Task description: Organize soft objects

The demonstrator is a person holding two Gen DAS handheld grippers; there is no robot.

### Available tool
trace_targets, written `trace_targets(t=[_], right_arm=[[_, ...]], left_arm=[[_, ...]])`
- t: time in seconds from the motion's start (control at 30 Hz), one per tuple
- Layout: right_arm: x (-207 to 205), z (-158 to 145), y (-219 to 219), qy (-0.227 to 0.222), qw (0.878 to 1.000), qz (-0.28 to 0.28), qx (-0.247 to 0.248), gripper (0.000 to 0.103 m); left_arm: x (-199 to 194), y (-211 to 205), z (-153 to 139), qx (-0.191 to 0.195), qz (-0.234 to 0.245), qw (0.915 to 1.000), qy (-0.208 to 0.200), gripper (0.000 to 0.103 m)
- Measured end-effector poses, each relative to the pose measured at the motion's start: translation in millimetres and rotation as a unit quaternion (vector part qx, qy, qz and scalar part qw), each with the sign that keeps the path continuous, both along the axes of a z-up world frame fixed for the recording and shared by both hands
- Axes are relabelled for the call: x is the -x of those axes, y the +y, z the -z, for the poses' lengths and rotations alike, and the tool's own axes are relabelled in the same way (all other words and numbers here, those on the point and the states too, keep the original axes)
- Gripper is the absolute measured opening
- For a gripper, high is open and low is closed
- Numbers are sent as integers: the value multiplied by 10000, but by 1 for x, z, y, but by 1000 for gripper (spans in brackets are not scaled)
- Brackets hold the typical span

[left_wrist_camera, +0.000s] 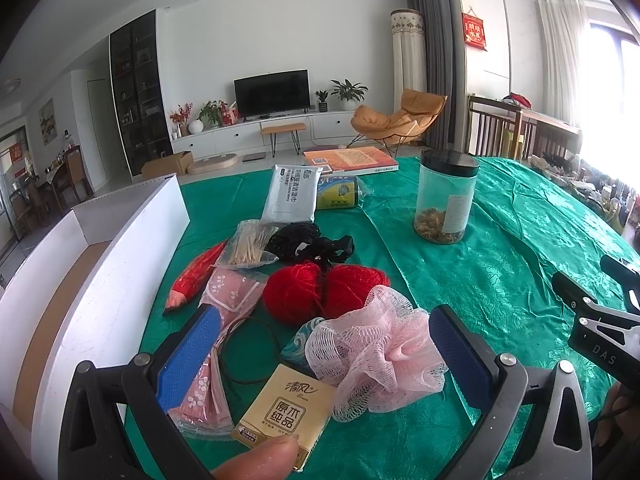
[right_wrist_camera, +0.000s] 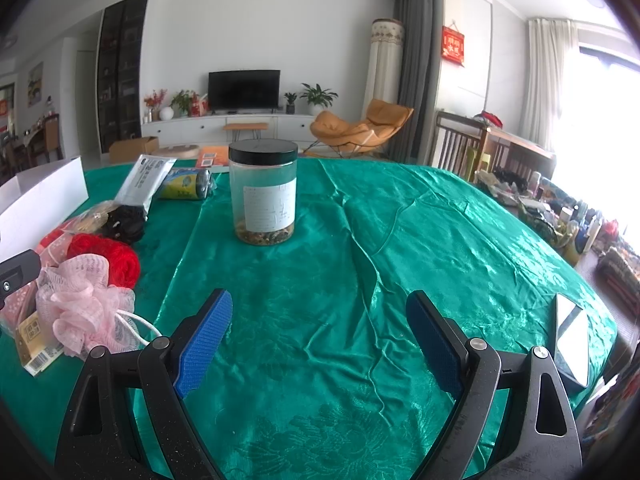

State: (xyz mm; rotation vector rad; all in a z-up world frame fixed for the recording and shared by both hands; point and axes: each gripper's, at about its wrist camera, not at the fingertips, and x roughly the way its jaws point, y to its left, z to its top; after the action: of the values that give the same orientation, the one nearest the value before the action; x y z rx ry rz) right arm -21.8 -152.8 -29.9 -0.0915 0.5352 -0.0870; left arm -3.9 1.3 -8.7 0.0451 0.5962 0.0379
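Note:
A pink mesh bath pouf (left_wrist_camera: 380,344) lies on the green tablecloth (left_wrist_camera: 500,280), with two red yarn balls (left_wrist_camera: 320,292) behind it and a yellow tissue pack (left_wrist_camera: 284,412) in front. A pink pouch (left_wrist_camera: 224,300), a red fabric item (left_wrist_camera: 196,276) and black lace (left_wrist_camera: 308,240) lie nearby. My left gripper (left_wrist_camera: 320,336) is open, low over the pile, with the pouf and tissue pack between its jaws. My right gripper (right_wrist_camera: 320,328) is open and empty over bare cloth; the pouf (right_wrist_camera: 80,304) lies to its left.
A white open box (left_wrist_camera: 100,280) stands at the left. A clear jar with a black lid (right_wrist_camera: 263,196) stands mid-table. A wet-wipe pack (left_wrist_camera: 292,192), a yellow roll (left_wrist_camera: 338,194) and a book (left_wrist_camera: 352,160) lie further back. A phone (right_wrist_camera: 572,340) lies at the right edge.

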Motion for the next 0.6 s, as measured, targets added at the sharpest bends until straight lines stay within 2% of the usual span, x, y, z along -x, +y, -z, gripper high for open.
trace_targets(t=[0.6], right_arm=[[0,0,0,3,10000,0,-6,91]], left_arm=[[0,1,2,-10,-27,10000,31,103]])
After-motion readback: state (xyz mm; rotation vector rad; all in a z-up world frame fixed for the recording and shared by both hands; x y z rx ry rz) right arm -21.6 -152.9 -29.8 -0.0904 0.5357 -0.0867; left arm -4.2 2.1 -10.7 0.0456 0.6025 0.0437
